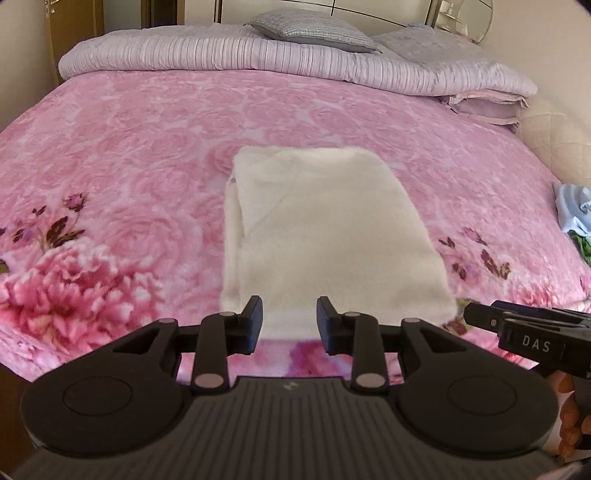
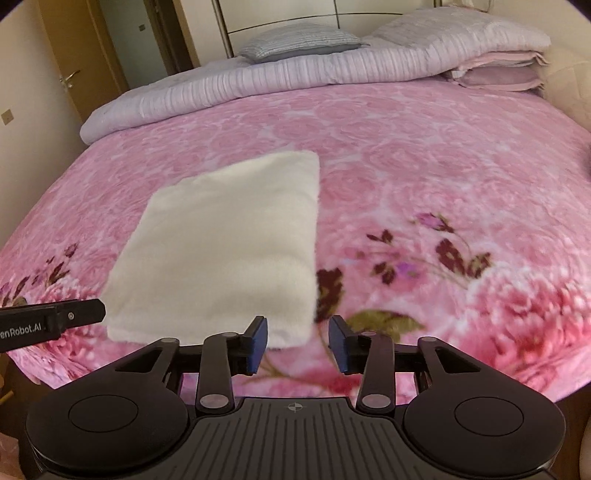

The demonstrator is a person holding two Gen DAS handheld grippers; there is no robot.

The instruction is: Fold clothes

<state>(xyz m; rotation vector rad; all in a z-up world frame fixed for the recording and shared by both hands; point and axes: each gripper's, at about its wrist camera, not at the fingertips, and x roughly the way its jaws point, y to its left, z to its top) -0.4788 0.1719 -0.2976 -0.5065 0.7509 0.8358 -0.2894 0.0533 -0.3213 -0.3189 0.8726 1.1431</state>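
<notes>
A wide bed under a pink rose-printed plush blanket [image 1: 147,155] fills both views, with a rolled pale lilac ribbed quilt [image 1: 258,55] and a grey striped pillow [image 1: 314,31] lying across its head. Near the foot edge of the bed a cream fluffy garment [image 1: 325,229] is laid flat as a tidy rectangle, with layers stepped along its left edge, so it is seen already folded. Whether another fold is due or the folding is done cannot be settled from this; the blur adds to the doubt. At the bed's right edge a crumpled pale blue cloth [image 1: 570,206] is glimpsed, possibly another garment.

The left claw [image 1: 289,323] is held spread at the garment's near edge, with nothing between its fingers. The right claw [image 2: 298,341] is likewise spread and empty, just off the near right corner.

If a further fold is wanted, both near corners should be pinched through all layers together and carried over evenly, so that the stepped edges are kept aligned and the thick pile is not dragged.
</notes>
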